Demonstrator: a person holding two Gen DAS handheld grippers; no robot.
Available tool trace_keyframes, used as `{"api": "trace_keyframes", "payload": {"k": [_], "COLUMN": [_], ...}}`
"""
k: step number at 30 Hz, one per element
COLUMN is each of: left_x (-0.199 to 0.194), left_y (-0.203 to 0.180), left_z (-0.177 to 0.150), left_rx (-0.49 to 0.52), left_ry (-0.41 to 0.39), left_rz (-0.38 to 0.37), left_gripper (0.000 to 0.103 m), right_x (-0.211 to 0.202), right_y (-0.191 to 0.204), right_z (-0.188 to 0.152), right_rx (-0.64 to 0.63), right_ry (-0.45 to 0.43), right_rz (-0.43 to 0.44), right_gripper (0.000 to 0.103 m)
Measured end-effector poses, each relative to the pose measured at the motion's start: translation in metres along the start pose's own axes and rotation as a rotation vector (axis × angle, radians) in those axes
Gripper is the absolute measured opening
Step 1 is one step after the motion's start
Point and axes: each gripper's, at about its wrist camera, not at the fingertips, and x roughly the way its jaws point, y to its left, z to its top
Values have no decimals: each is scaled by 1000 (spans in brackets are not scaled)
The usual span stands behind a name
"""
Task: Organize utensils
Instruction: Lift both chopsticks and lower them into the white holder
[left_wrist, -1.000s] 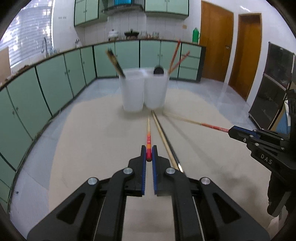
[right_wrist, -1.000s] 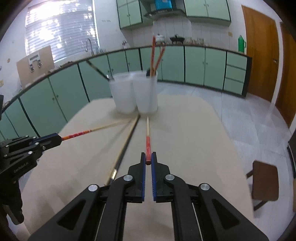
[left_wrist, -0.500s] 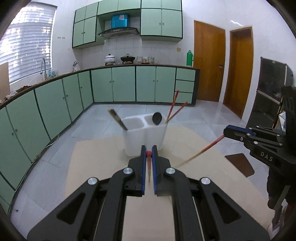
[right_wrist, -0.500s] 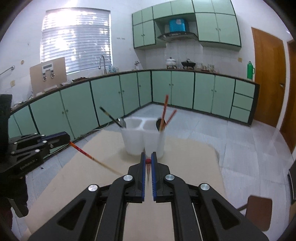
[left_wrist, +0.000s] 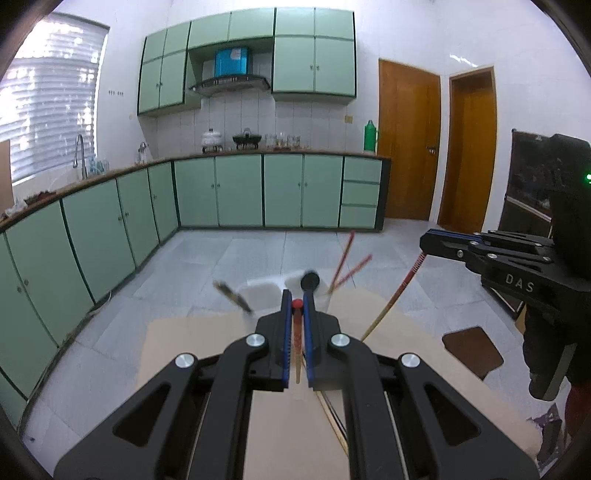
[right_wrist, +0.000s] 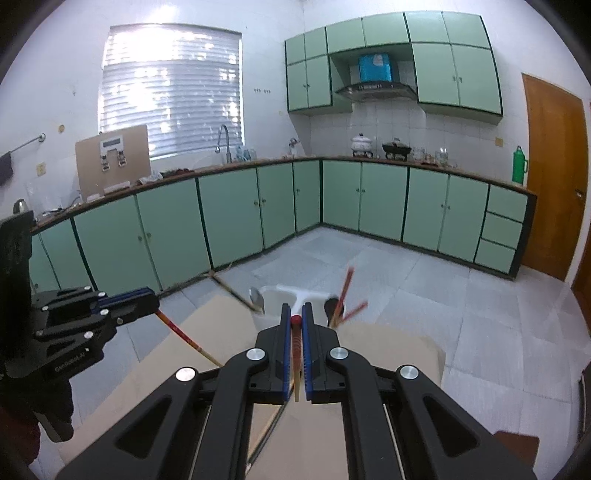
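Both tongs are pinching chopsticks: the left tongs (left_wrist: 296, 314) grip one red-tipped wooden chopstick (left_wrist: 296, 332), the right tongs (right_wrist: 295, 325) another (right_wrist: 295, 343) — both held above the tan tabletop (right_wrist: 388, 347). The white plastic two-compartment holder (right_wrist: 284, 295) already holds several utensils — these two remain.

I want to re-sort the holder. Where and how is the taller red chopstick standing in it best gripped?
Grip the taller red chopstick on its free upper length, which sticks out above the rim of the white holder and leans to the right. Its lower part is hidden inside the compartment. Come down from above and close across the thin shaft, then lift along its lean.
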Motion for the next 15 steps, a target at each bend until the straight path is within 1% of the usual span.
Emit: {"api": "trace_keyframes", "payload": {"k": [6,9,12,15], "left_x": [-6,1,18,44], "left_y": [5,6,8,11], "left_z": [45,68,82,85], "left_rx": [12,21,14,7], "left_ry": [-120,-183,-198,-178], "left_rz": [18,41,46,60], "left_gripper": [5,5,5,5], "right_x": [0,9,31,56], "right_y": [-9,-11,-18,-27], "right_z": [51,68,75,71], "right_rx": [0,-7,4,16], "right_ry": [-106,-128,-111,-79], "right_rz": [-12,-28,-51,-67], "right_gripper": [6,6,6,5]}}
